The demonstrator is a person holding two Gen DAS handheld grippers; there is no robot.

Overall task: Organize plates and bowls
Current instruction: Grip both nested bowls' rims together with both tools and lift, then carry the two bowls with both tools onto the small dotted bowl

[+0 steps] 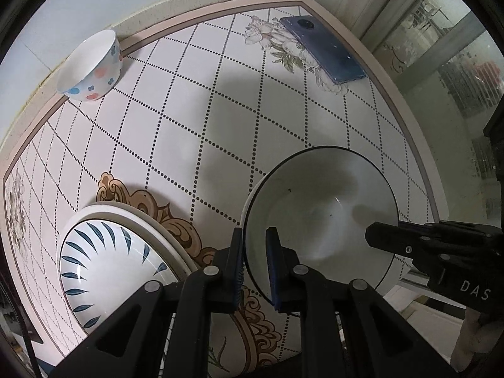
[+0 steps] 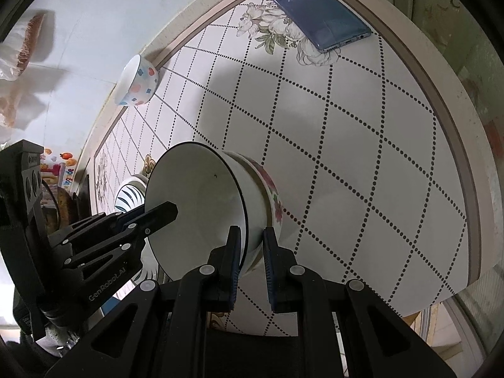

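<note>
A white bowl with a dark rim [image 1: 318,217] [image 2: 195,195] sits nested in a floral bowl [image 2: 271,195] on the table. My left gripper [image 1: 255,267] is shut on the white bowl's near-left rim; it shows in the right wrist view [image 2: 163,214] reaching over that rim. My right gripper [image 2: 252,264] is shut on the rims of both nested bowls; it shows in the left wrist view [image 1: 375,236]. A blue-leaf plate [image 1: 107,271] [image 2: 130,195] lies on a white plate [image 1: 132,211] to the left. A small dotted bowl [image 1: 93,66] [image 2: 138,82] stands by the wall.
A blue phone [image 1: 321,47] [image 2: 324,15] lies at the table's far corner. The tiled table [image 1: 195,119] meets a wall at the back and drops off at its right edge [image 2: 456,145]. A plastic bag [image 2: 22,63] hangs at the left.
</note>
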